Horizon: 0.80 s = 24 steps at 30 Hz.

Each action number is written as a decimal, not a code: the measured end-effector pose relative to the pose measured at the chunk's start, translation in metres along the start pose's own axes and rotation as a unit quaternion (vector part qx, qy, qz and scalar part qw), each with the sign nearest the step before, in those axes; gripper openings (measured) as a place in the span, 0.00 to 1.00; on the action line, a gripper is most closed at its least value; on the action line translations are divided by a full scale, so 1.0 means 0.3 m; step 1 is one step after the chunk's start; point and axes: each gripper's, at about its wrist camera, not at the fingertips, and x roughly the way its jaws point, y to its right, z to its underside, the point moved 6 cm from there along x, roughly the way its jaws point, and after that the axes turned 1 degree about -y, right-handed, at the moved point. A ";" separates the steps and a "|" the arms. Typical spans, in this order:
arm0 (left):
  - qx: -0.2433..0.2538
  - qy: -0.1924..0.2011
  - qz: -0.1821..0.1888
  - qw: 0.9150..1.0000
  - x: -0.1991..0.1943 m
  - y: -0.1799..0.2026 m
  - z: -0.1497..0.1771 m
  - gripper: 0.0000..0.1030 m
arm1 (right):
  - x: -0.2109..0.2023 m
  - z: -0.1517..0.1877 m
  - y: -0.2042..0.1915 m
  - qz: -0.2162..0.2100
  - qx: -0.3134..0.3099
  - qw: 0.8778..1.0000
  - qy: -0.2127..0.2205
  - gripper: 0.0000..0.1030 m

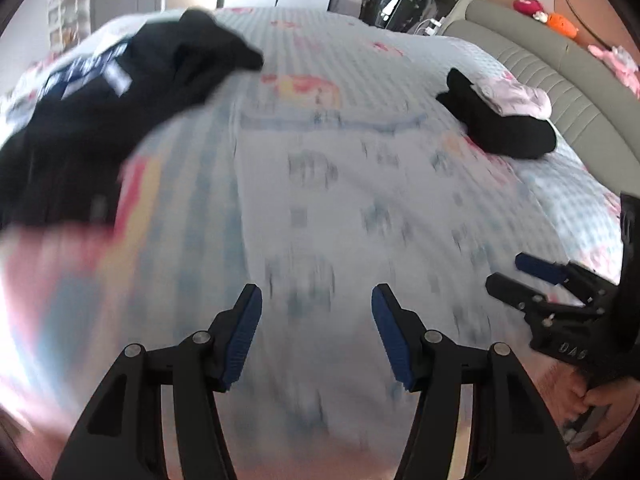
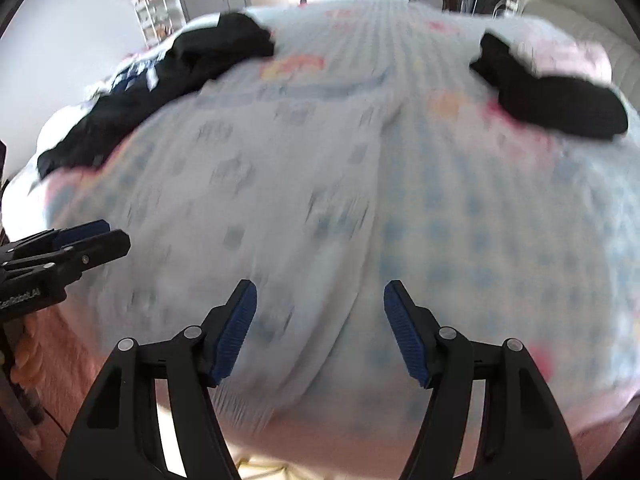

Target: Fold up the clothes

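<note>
Both views blurred. Bed (image 1: 320, 92) covered with a pale checked sheet, pink and yellow patches printed on it. A white garment with small blue-grey marks (image 1: 320, 216) lies spread flat over the near middle of the bed, a lengthwise crease down it; edges hard to trace against the sheet, so its exact outline is uncertain. Left gripper (image 1: 317, 336) hangs above the near end of that garment, blue pads set wide apart, nothing between them. Right gripper (image 2: 320, 332) likewise above the near end, jaws widening at this moment, nothing between them. Each gripper shows in the other's view, side by side and near each other, both pointing down toward the bed. Dark crumpled clothing with a blue-and-white piece among it (image 1: 100, 92) heaped at the far left of the bed. At the far right, a folded black garment (image 1: 504, 124) with a pale pink one (image 1: 516, 98) touching its far side, near the grey padded headboard (image 1: 560, 80).
</note>
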 end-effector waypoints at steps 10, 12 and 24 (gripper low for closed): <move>0.083 -0.085 -0.015 0.993 0.363 0.037 -0.185 0.57 | 0.342 -0.321 0.040 0.047 -0.037 0.997 -0.055 0.65; 0.098 -0.087 -0.018 0.991 0.349 0.021 -0.159 0.58 | 0.370 -0.310 0.078 0.047 -0.021 0.997 -0.064 0.67; 0.083 -0.033 0.006 0.996 0.231 -0.018 -0.208 0.59 | 0.272 -0.356 0.070 0.028 -0.009 0.999 -0.012 0.63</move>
